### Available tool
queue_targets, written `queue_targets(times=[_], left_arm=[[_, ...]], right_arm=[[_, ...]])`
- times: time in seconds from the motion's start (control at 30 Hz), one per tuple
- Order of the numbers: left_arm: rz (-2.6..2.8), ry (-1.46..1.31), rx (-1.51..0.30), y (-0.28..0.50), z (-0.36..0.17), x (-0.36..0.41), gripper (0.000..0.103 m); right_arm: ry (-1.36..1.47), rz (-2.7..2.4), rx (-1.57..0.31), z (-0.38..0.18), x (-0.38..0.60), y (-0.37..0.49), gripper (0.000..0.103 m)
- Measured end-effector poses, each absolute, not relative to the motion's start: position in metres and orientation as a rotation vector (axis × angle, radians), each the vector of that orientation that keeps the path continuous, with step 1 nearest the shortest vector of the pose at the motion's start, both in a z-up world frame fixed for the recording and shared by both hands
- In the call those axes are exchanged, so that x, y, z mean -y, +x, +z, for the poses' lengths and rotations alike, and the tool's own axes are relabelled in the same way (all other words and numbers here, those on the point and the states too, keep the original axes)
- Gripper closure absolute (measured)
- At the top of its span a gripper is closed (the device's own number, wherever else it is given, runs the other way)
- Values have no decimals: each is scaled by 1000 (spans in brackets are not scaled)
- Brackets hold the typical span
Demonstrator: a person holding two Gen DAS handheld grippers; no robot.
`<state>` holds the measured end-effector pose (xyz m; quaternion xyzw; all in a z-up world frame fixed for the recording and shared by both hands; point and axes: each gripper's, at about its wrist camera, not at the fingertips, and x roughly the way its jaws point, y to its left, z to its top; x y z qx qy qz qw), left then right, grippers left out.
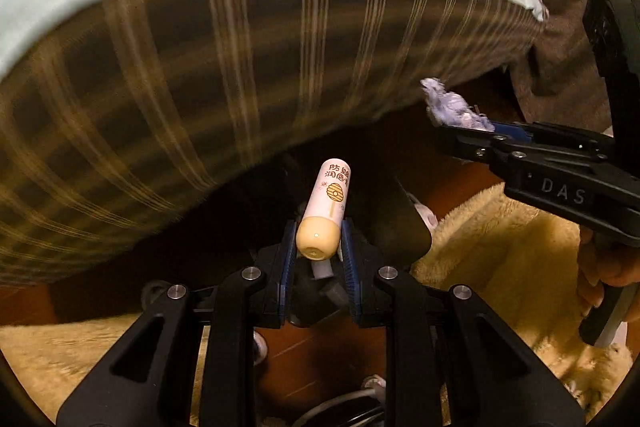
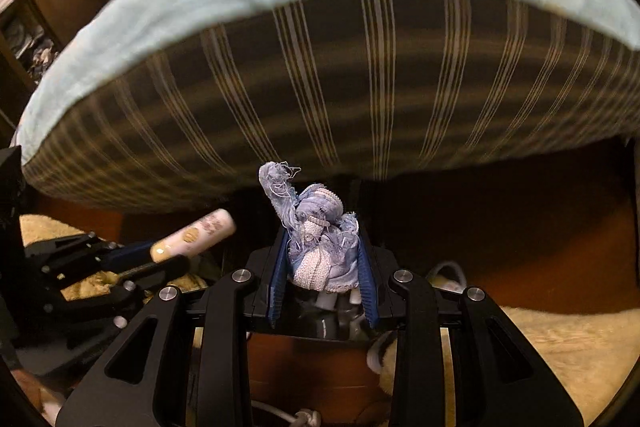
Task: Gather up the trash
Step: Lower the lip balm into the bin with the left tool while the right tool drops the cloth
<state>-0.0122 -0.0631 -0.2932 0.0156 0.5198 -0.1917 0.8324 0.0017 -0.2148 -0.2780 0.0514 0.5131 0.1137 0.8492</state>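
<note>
Left hand-held gripper [image 1: 319,247]: clamped on a lip balm tube [image 1: 326,211]. Right hand-held gripper [image 2: 323,259]: clamped on a frayed blue cloth scrap [image 2: 316,239]. Both items collected beside the bed [image 2: 360,87]; drop-off pending, bin possibly below, not visible.

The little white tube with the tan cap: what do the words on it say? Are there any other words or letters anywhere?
"防" and "润唇": brown Chinese characters on the white cylindrical lip balm tube with tan cap, above a beehive drawing; the other characters curve out of sight.
"DAS": raised letters on the black body of the right gripper, which holds a frayed pale blue fabric scrap.
In the right wrist view the tube's print is too blurred to read.
</note>
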Motion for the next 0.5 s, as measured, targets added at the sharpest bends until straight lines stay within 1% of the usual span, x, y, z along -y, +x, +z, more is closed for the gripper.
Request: queue_targets(times=[0.33, 0.5], left_arm=[[-388, 2, -1197, 8, -342, 73, 82], [-384, 0, -1258, 17, -356, 69, 82]], right_arm=[[155, 183, -1222, -349, 215, 21, 71], [160, 177, -1249, -359, 213, 25, 69]])
